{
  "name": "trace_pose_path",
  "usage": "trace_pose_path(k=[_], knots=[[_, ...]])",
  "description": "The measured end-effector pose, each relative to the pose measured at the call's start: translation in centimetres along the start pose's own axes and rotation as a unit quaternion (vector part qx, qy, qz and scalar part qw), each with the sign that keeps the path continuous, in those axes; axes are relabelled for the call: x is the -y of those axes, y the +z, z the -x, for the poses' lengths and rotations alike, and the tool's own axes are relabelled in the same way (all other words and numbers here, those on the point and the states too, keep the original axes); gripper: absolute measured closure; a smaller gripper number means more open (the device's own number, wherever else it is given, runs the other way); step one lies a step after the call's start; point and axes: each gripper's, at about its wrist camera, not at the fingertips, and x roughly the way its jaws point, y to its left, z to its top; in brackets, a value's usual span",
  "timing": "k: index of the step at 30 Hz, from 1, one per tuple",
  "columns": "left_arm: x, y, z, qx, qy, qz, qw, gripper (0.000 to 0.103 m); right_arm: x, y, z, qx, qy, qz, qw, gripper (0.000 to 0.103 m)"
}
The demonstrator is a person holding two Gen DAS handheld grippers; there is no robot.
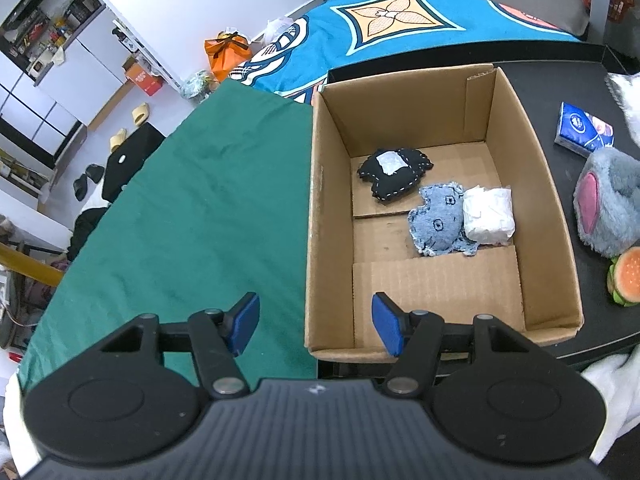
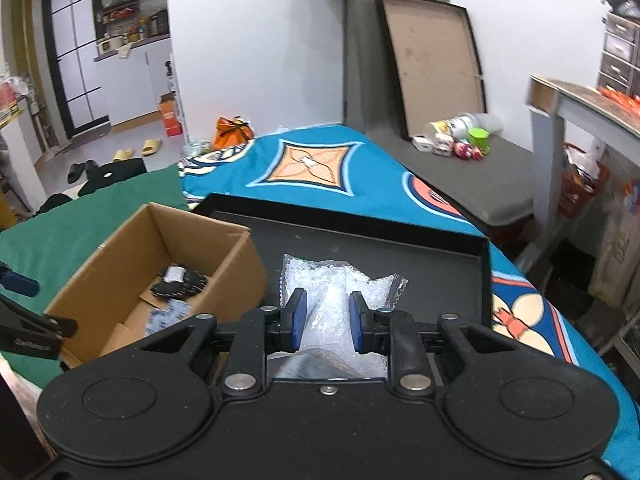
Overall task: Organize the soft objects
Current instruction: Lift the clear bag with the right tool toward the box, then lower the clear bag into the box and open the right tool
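Right wrist: clear bag (image 2: 336,292) pinched btwn right gripper (image 2: 328,316) fingers.

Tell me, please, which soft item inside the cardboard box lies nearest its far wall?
The black stitched pouch with the white patch; the denim pouch and white packet lie nearer the camera.

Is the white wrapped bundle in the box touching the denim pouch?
Touching. Left wrist view: the white wrapped bundle lies against and partly over the denim pouch.

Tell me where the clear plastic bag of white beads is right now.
In the right wrist view, the clear plastic bag of white beads is pinched in the right tongs, above the black tray, just right of the open cardboard box.
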Motion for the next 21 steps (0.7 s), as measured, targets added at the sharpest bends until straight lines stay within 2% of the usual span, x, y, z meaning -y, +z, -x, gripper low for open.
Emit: trace_pose_path(k=[13, 16, 19, 21], knots=[[-1.4, -0.5, -0.8, 0.006, -0.041, 0.021, 0.9989, 0.049, -6.1, 2.3, -0.9, 0.003, 0.027, 0.047, 0.999, 0.08], [-1.7, -0.5, -1.2, 0.005, -0.052, 0.025, 0.9983, 0.054, -7.1, 2.7, -1.3, 0.003, 0.03, 0.054, 0.998, 0.08], [-1.9, -0.5, -1.8, -0.003, -0.066, 0.03, 0.9973, 0.064, -8.1, 3.2, -1.8, 0.002, 0.031, 0.064, 0.997, 0.08], [-2.3, -0.6, -2.1, -0.006, -0.075, 0.036, 0.9965, 0.075, -8.8, 3.5, -2.2, 0.001, 0.032, 0.07, 0.997, 0.08]])
